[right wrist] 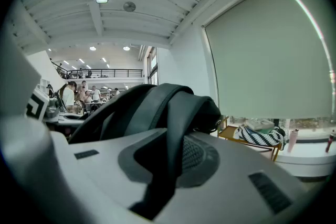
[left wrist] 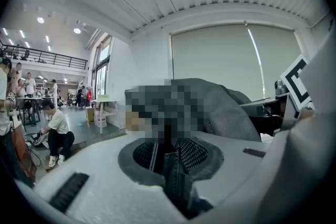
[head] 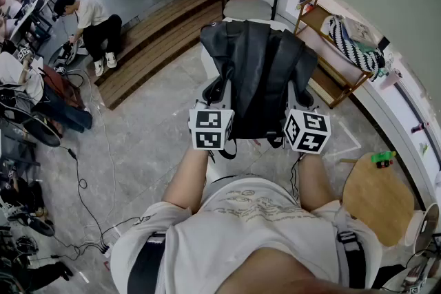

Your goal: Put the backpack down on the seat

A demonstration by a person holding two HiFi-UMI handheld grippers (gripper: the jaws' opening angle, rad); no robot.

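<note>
**Item 1: backpack** [head: 256, 76]. Black, with a leather-like sheen. It sits at the centre of the head view, stretched out from the two grippers toward 12 o'clock. A white surface [head: 209, 69] shows at its 9 o'clock edge. Whether the bag rests on that surface cannot be told.

**Item 2: left gripper** [left wrist: 169, 162]. Its jaws are drawn nearly together and pinch a black woven strap [left wrist: 177, 186] that runs up between the pads. Its marker cube [head: 211, 129] lies at 7 o'clock of the bag.

**Item 3: right gripper** [right wrist: 170, 157]. Its jaws are narrowly set and clamp a smooth black shoulder strap [right wrist: 173, 123], which arches up and over toward the bag's body. Its marker cube [head: 307, 131] lies at 5 o'clock of the bag.

**Item 4: grey chair** [head: 249, 7]. Padded, with a dark frame. It stands at 12 o'clock, just beyond the bag's far end.

**Item 5: wooden shelf** [head: 329, 72]. It stands at 2 o'clock against the wall and carries a black-and-white striped bundle [head: 355, 45].

**Item 6: round wooden stool** [head: 375, 196]. It stands at 4 o'clock.

**Item 7: seated person** [head: 93, 27]. At 10 o'clock, on the wooden steps [head: 158, 38].
</note>
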